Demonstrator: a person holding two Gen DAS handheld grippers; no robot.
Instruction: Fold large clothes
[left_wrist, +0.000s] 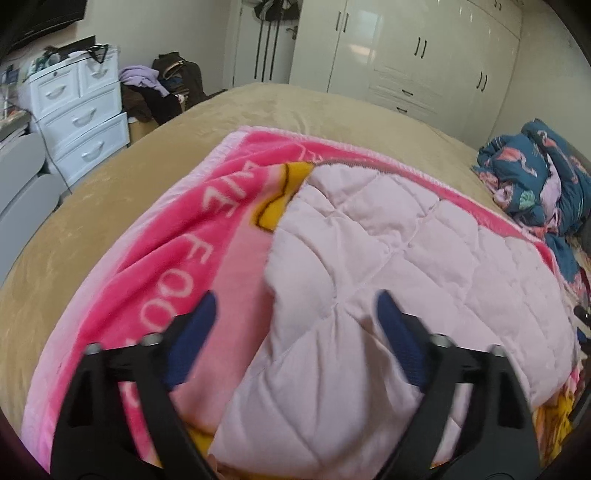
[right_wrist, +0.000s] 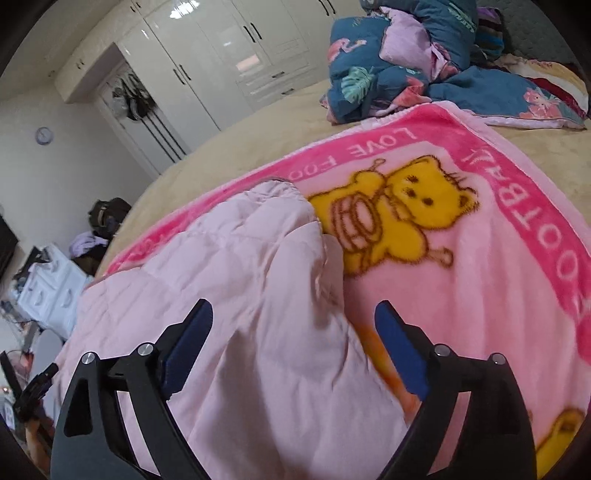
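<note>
- A wide bed (left_wrist: 110, 177) under a tan cover fills the middle of the room, with a white wardrobe (left_wrist: 417, 48) along the far wall
- A pink fleece blanket (right_wrist: 480, 280) printed with yellow bears and white lettering is spread flat over the bed
- The pale pink quilted garment (left_wrist: 388, 251), the large piece being folded, lies on top of that blanket, bunched and doubled over, its edge crossing the bear print
- A heap of dark blue bedding (right_wrist: 388, 70) with flamingo and leaf prints sits at the far corner of the bed, beside the blanket's edge
- A white chest of drawers (left_wrist: 81, 114) stands off the bed's side, with a pile of dark and lilac clothes (left_wrist: 159, 88) next to it
- The left gripper (left_wrist: 295, 314) hangs over the garment's near fold with its jaws spread wide, one blue pad over the blanket and one over the quilting, gripping nothing
- The right gripper (right_wrist: 293, 319) is likewise wide apart above the garment's edge, cloth below and between the fingers but not pinched
- A small round clock (right_wrist: 44, 135) hangs on the wall
</note>
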